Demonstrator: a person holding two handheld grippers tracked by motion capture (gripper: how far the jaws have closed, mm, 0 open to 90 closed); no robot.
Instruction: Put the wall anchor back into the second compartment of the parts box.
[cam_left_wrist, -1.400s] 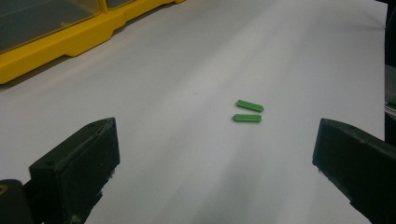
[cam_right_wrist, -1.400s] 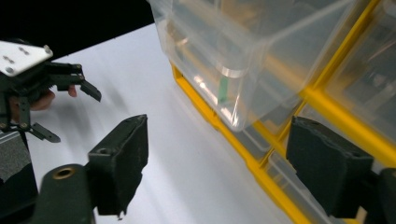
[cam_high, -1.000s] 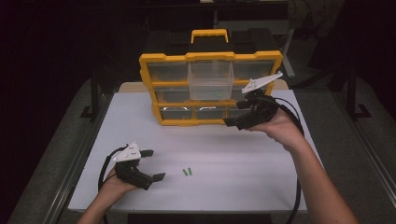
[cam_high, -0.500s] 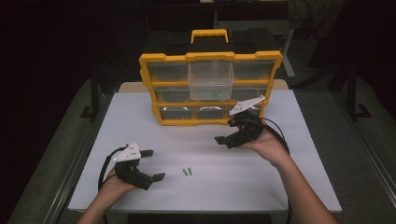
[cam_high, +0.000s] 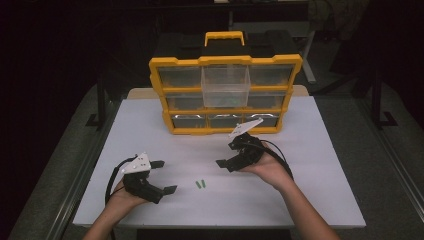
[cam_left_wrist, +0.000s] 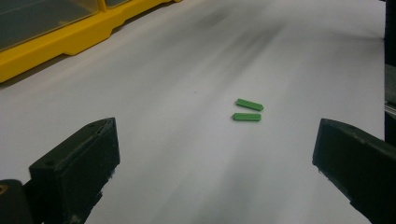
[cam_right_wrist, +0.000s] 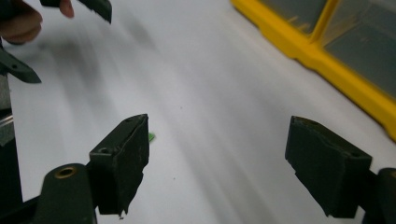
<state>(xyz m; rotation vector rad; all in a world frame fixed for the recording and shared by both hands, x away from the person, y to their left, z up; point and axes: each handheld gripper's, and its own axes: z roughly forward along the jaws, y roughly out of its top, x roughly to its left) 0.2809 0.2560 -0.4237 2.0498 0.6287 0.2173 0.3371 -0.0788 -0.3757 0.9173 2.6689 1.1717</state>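
Two green pieces (cam_high: 200, 184) lie side by side on the near table (cam_high: 320, 200), between the left gripper (cam_high: 159, 176) and right gripper (cam_high: 231, 154), both released and empty, the right's jaws just narrowing slightly.

table (cam_high: 150, 125): white top, lit from above, metal rails along left and right edges
floor (cam_high: 360, 120): grey, dim beside the table
back of room: dark, black furniture (cam_high: 320, 30) past the far edge, details unclear

Two small flat green bars (cam_high: 200, 184) lie side by side, just apart, on the white table (cam_high: 310, 190).
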